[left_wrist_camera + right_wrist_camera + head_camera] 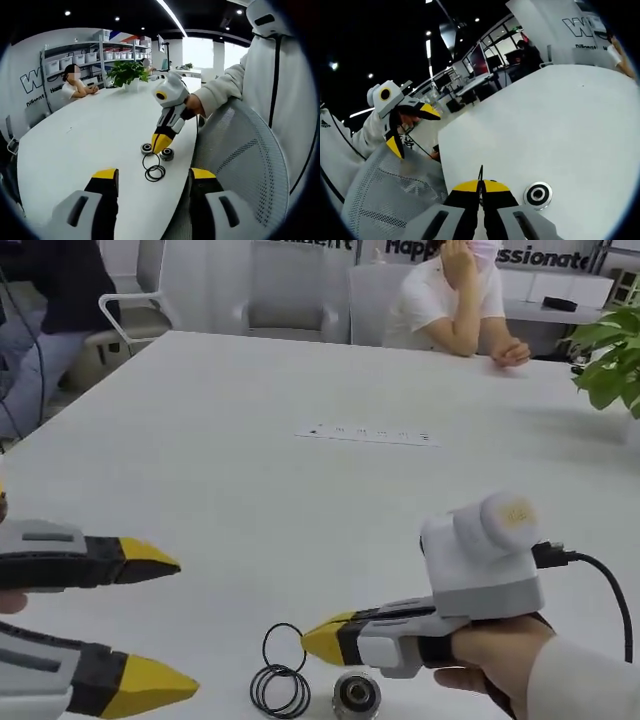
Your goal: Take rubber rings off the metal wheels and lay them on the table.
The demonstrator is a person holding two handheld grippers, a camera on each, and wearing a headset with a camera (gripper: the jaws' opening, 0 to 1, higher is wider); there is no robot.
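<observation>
Ring point(480, 175) clamped in R hand-held gripper point(480, 186), L hand-held gripper point(154, 175) apart; left gripper view: 2nd wheel point(146, 148).

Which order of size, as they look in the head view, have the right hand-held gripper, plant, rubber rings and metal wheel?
1. the right hand-held gripper
2. the plant and the rubber rings: about alike; the plant is far and cut off, so unranked
3. the metal wheel
</observation>
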